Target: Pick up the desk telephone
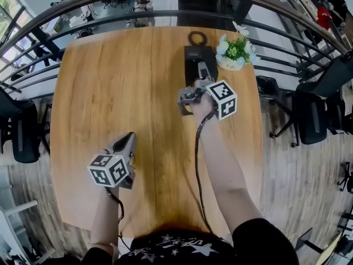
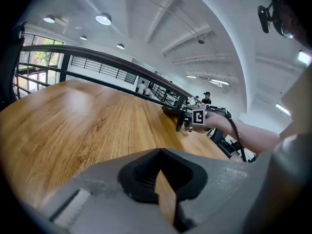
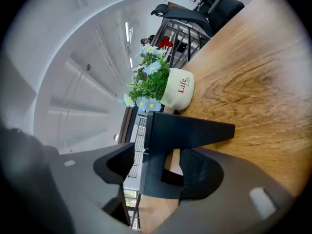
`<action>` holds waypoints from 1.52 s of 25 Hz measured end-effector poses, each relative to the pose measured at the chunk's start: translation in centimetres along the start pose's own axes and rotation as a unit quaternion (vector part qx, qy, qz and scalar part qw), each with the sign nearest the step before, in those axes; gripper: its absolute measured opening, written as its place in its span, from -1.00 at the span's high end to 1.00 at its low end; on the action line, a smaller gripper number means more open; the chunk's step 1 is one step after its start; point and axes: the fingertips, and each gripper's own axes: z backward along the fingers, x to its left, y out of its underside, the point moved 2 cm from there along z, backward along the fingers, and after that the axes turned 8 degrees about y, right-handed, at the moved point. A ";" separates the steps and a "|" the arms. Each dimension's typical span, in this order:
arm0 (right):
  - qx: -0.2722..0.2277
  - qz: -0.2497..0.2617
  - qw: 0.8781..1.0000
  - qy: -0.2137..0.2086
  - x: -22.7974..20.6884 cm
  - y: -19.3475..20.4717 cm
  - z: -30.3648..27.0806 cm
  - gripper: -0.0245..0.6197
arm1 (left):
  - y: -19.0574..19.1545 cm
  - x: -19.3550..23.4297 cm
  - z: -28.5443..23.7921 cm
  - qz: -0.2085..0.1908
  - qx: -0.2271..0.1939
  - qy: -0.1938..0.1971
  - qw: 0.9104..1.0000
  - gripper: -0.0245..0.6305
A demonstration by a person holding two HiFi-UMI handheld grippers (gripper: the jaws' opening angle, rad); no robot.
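Note:
The black desk telephone (image 1: 198,64) lies at the far middle of the wooden table (image 1: 110,93), its cord looped behind it. My right gripper (image 1: 193,96) is at the phone's near end. In the right gripper view the phone's black wedge body (image 3: 187,130) stands between the jaws: the right pad (image 3: 197,172) is against it, and a thin gap shows on the left side, so the gripper is open around it. My left gripper (image 1: 128,148) hovers over the near left of the table, shut and holding nothing.
A white pot of blue and white flowers (image 1: 234,51) (image 3: 168,87) stands just right of the phone. A dark railing (image 1: 83,26) curves round the table's far side. Black office chairs (image 1: 314,115) stand on the floor to the right.

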 end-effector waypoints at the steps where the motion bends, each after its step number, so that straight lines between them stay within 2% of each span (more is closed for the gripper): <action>1: -0.002 -0.004 1.000 0.009 -0.2 0.0 -0.3 0.05 | 0.1 -0.1 0.0 0.001 0.000 0.000 1.000 0.92; 5: -0.012 -0.032 0.999 0.034 -1.4 -0.3 -1.2 0.06 | 0.7 -0.2 0.2 0.008 0.002 0.000 1.000 0.92; 9: -0.019 -0.034 0.999 0.027 -1.4 -0.7 -1.7 0.06 | 1.0 0.1 0.3 0.017 0.000 -0.005 1.000 0.92; 11: -0.020 -0.034 0.999 0.027 -1.3 -0.5 -1.6 0.14 | 1.1 0.5 0.7 0.020 -0.002 -0.007 1.000 0.92; 17: -0.004 -0.047 0.998 0.043 -1.0 0.1 -1.4 0.37 | 1.4 1.3 1.7 0.028 -0.004 -0.012 1.000 0.92; 23: 0.010 -0.053 0.998 0.037 -1.3 0.4 -0.7 0.40 | 1.9 1.2 2.2 0.032 -0.002 -0.012 0.999 0.92; 26: 0.022 -0.037 0.999 0.033 -1.5 0.7 -0.1 0.40 | 2.0 1.1 2.5 0.035 -0.003 -0.011 0.999 0.92; 30: 0.047 0.020 0.999 0.017 -1.0 1.1 1.6 0.40 | 2.4 0.6 3.0 0.037 -0.004 -0.007 0.999 0.92; 35: 0.075 0.014 0.997 -0.024 0.3 1.8 4.7 0.40 | 2.8 -0.4 3.9 0.040 -0.004 0.000 0.999 0.92; 38: 0.093 0.029 0.994 -0.043 0.8 2.2 7.1 0.40 | 3.1 -1.0 4.8 0.041 -0.006 0.001 0.999 0.92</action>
